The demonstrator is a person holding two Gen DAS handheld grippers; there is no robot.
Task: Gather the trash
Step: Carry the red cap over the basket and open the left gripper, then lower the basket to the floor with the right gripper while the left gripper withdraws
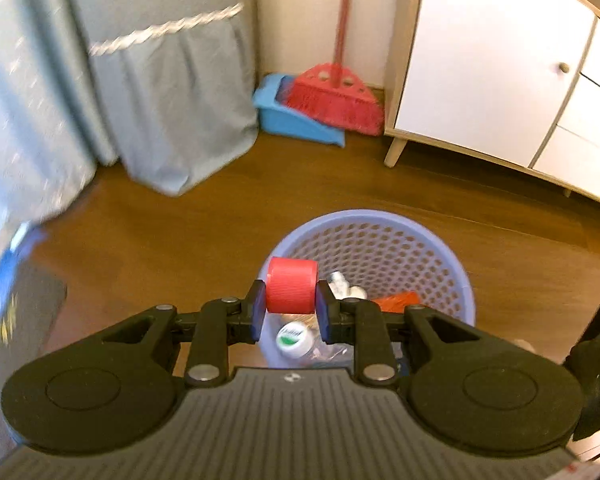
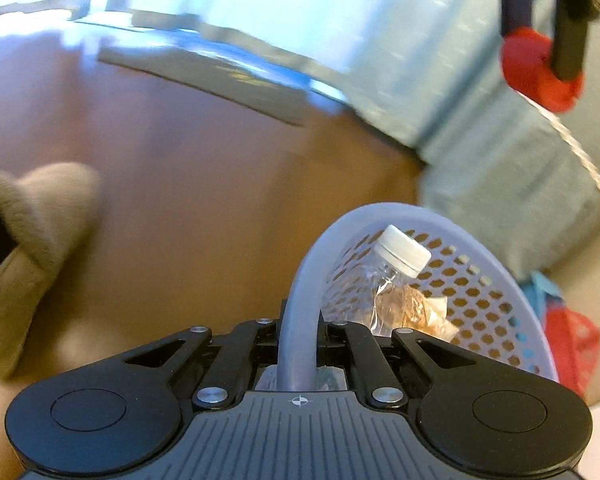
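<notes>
Only one print visible: green script on a white round lid (image 1: pixel 295 338) lying in the lilac basket (image 1: pixel 364 218). Too blurred to read. No other lettering legible anywhere.

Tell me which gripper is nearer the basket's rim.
Right. The right gripper is shut on the basket rim itself; the left gripper hangs above the basket's opening, holding a red cap.

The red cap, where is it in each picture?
Left wrist view: red cap in the middle, pinched in the left claw, above the basket.
Right wrist view: red cap at the top right, by the curtain.
Shared landmark: the purple basket.
</notes>
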